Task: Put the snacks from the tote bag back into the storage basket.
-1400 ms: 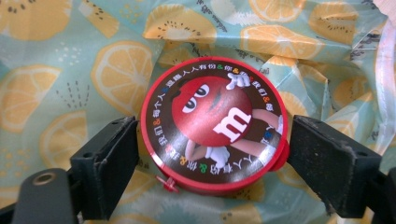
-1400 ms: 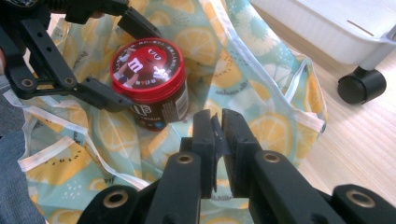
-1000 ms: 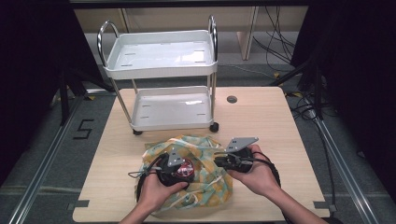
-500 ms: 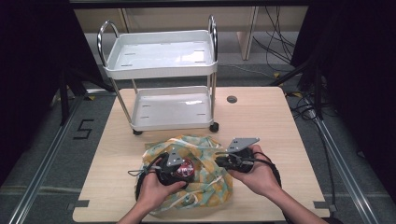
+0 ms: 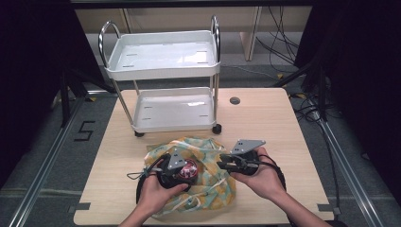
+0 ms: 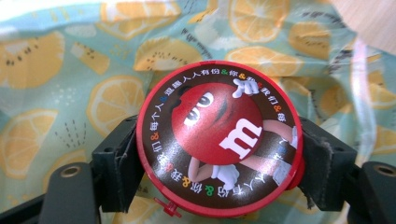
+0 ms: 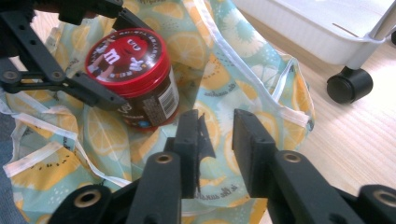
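A jar with a red cartoon-candy lid point(image 5: 190, 169) point(image 6: 219, 137) point(image 7: 135, 74) hangs over a lemon-print cloth bag point(image 5: 208, 146) point(image 6: 56, 70) point(image 7: 261, 79) that lies on the table. My left gripper point(image 5: 188, 171) point(image 6: 219, 158) is shut on the jar, with a pad pressed to each side just under the lid. My right gripper point(image 5: 221, 165) point(image 7: 215, 135) hovers over the bag to the right of the jar. Its jaws have just been opening and stand apart with nothing between them; only fabric shows below the gap.
A white two-shelf cart point(image 5: 165, 71) point(image 7: 317, 32) stands at the table's back, with a black caster point(image 7: 349, 84) close to the bag's far edge. Bare wooden table point(image 5: 274, 123) lies to the right. A small round hole cover point(image 5: 235, 100) sits beside the cart.
Both hands stay where they were over the bag. The jar is still in the left gripper. The high view shows no clear shift.
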The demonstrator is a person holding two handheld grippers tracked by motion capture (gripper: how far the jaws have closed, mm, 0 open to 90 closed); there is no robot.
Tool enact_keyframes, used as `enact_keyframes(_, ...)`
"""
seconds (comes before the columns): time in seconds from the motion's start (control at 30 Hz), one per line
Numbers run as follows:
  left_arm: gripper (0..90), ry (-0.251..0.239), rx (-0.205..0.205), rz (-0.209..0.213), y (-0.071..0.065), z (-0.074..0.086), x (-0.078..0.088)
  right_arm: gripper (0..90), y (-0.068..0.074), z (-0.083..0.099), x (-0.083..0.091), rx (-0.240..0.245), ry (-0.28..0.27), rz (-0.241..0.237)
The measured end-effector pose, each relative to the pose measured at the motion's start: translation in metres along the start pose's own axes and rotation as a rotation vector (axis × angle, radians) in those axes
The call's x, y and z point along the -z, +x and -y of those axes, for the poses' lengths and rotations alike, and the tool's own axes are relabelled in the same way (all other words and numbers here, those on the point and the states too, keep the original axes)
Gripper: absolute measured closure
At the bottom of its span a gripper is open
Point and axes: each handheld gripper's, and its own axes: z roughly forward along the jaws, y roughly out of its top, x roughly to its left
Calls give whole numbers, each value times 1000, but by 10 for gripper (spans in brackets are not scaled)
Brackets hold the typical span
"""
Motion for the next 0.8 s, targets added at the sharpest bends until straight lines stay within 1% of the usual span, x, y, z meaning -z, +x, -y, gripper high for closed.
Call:
enact_keyframes(0.03, 254, -2, 2, 1, 0, -1, 1, 700, 1, 1, -1, -15, -15, 1)
enact_keyframes(0.07, 254, -5, 20, 13, -2, -1, 1, 687, 0, 1, 0, -5, -25, 5)
enact_keyframes(0.1, 254, 4, -5, 9, -1, -2, 3, 672, -1, 1, 0, -12, -24, -5)
enact_keyframes(0.13, 254, 2, 2, 5, -2, -3, 4, 661, -1, 0, 0, -15, -35, -13)
enact_keyframes(0.17, 254, 6, -1, 11, -2, -3, 5, 655, -1, 1, 0, -21, -56, -4)
enact_keyframes(0.2, 254, 9, -10, 13, -2, -3, 5, 648, -2, 1, 2, -20, -54, -5)
enact_keyframes(0.23, 254, 0, 1, 7, -3, -4, 6, 642, -3, 1, 2, -24, -60, 0)
enact_keyframes(0.27, 254, 5, -5, 10, -2, -4, 8, 640, -3, 1, 3, -36, -72, -1)
enact_keyframes(0.3, 254, -4, 1, 9, -3, -5, 9, 635, -4, 1, 4, -38, -76, 2)
enact_keyframes(0.33, 254, -7, -4, 4, -2, -6, 10, 630, -5, 2, 4, -44, -93, 12)
enact_keyframes(0.37, 254, -5, -7, 4, -2, -7, 12, 626, -5, 2, 6, -74, -96, 8)
enact_keyframes(0.4, 254, -18, 1, 6, -2, -7, 13, 623, -7, 3, 7, -72, -99, 12)
enact_keyframes(0.43, 254, -19, -3, 6, -1, -8, 15, 620, -8, 3, 9, -103, -107, 13)
enact_keyframes(0.47, 254, -25, 3, 5, -2, -8, 16, 619, -9, 4, 9, -112, -124, 23)
enact_keyframes(0.5, 254, -27, 1, 4, -1, -9, 18, 617, -13, 5, 10, -88, -136, 34)
enact_keyframes(0.53, 254, -28, 1, 9, -1, -9, 19, 615, -14, 6, 12, -115, -139, 37)
enact_keyframes(0.57, 254, -30, 3, 4, 0, -10, 20, 612, -17, 8, 12, -108, -153, 49)
enact_keyframes(0.6, 254, -28, -6, 9, 0, -10, 22, 609, -18, 9, 14, -122, -149, 49)
enact_keyframes(0.63, 254, -28, -9, -3, 1, -10, 22, 608, -19, 10, 15, -131, -140, 46)
enact_keyframes(0.67, 254, -24, -28, -4, 2, -11, 23, 608, -23, 12, 13, -105, -159, 58)
enact_keyframes(0.7, 254, -32, -10, 5, 1, -10, 24, 606, -23, 14, 14, -132, -155, 66)
enact_keyframes(0.73, 254, -34, 0, 6, 0, -10, 25, 605, -23, 15, 14, -135, -156, 66)
enact_keyframes(0.77, 254, -35, -9, 11, 1, -11, 25, 603, -25, 16, 15, -133, -150, 67)
enact_keyframes(0.8, 254, -37, 3, 5, 0, -11, 26, 600, -25, 17, 14, -138, -158, 70)
